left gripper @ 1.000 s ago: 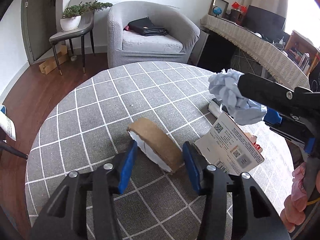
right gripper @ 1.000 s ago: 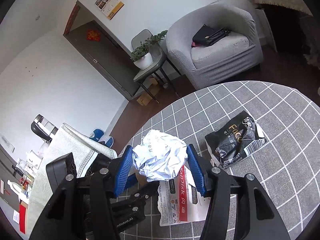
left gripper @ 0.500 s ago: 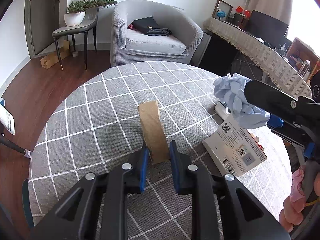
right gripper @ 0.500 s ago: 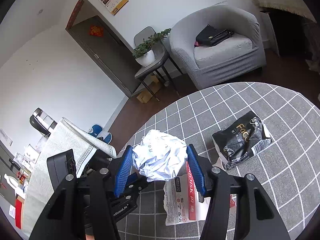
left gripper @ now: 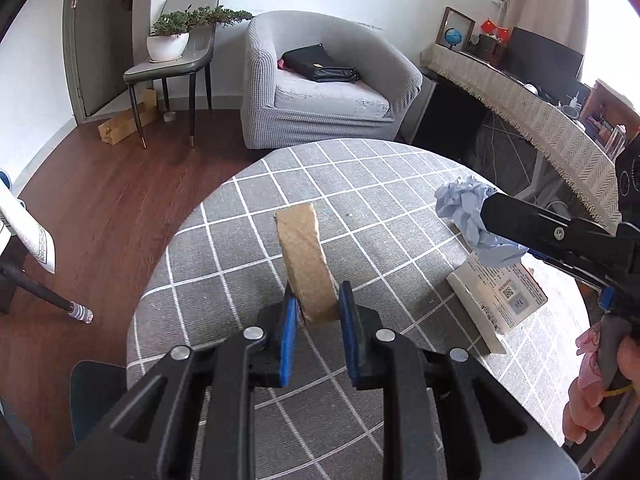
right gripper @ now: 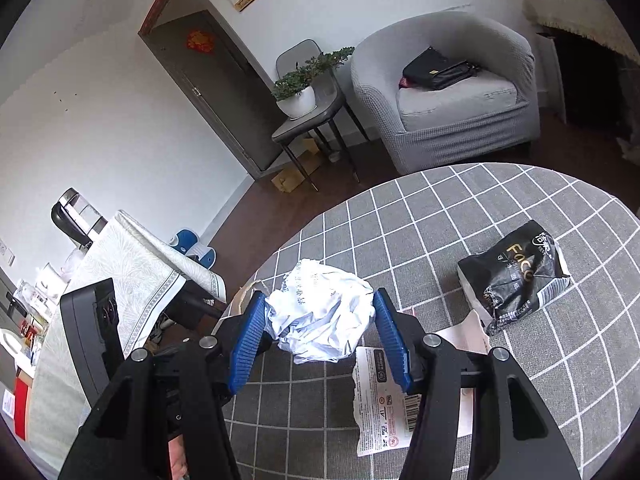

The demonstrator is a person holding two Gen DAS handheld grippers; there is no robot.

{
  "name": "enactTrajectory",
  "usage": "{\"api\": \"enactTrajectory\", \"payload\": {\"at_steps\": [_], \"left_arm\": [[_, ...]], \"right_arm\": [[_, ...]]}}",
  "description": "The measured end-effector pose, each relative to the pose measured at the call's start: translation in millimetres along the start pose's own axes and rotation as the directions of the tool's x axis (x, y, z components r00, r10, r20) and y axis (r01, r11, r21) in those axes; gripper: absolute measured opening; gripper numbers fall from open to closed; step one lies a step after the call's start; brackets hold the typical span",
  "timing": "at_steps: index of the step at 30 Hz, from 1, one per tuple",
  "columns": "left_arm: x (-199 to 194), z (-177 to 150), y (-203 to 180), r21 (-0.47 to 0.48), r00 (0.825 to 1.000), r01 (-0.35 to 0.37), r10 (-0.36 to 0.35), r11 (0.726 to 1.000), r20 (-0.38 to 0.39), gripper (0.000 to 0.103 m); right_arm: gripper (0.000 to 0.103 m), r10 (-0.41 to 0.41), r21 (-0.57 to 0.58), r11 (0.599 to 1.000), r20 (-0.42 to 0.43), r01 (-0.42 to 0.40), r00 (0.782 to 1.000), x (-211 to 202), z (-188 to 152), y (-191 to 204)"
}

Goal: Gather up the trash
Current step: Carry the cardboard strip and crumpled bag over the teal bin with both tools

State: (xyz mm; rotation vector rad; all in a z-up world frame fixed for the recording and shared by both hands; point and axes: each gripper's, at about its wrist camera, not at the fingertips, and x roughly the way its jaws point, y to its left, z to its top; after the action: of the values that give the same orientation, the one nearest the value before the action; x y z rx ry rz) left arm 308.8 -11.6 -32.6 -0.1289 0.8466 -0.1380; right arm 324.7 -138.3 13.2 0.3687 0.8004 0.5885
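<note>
A brown cardboard strip [left gripper: 304, 256] sticks out forward over the grey checked tablecloth [left gripper: 360, 184]. My left gripper [left gripper: 318, 308] is shut on its near end, blue pads pressed against both sides. My right gripper [right gripper: 320, 298] is shut on a crumpled ball of pale paper [right gripper: 316, 320] and holds it above the table. The left wrist view shows that ball [left gripper: 468, 212] at the right. A torn white wrapper with red print [right gripper: 380, 396] lies under the right gripper. A black crumpled packet [right gripper: 512, 276] lies further right.
A grey armchair [left gripper: 320, 88] with a black bag stands beyond the table, next to a chair holding a potted plant [left gripper: 168, 40]. A cloth-covered side table [right gripper: 120, 264] is at the left, a long desk [left gripper: 540, 120] at the right. A hand [left gripper: 588, 400] grips the right tool.
My left jaws closed on the cardboard strip, which now points straight ahead between them. The left gripper drew back toward the table's near edge. The right gripper kept the paper ball and shifted slightly.
</note>
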Motion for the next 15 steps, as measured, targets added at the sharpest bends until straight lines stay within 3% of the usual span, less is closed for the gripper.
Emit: {"api": "enactTrajectory", "payload": {"at_steps": [15], "left_arm": [[-28, -6, 55, -0.033, 0.998, -0.057, 0.057, 0.998, 0.007, 0.022]], "right_arm": [[0.056, 0.012, -0.081, 0.997, -0.065, -0.017, 0.998, 39, -6, 50]]}}
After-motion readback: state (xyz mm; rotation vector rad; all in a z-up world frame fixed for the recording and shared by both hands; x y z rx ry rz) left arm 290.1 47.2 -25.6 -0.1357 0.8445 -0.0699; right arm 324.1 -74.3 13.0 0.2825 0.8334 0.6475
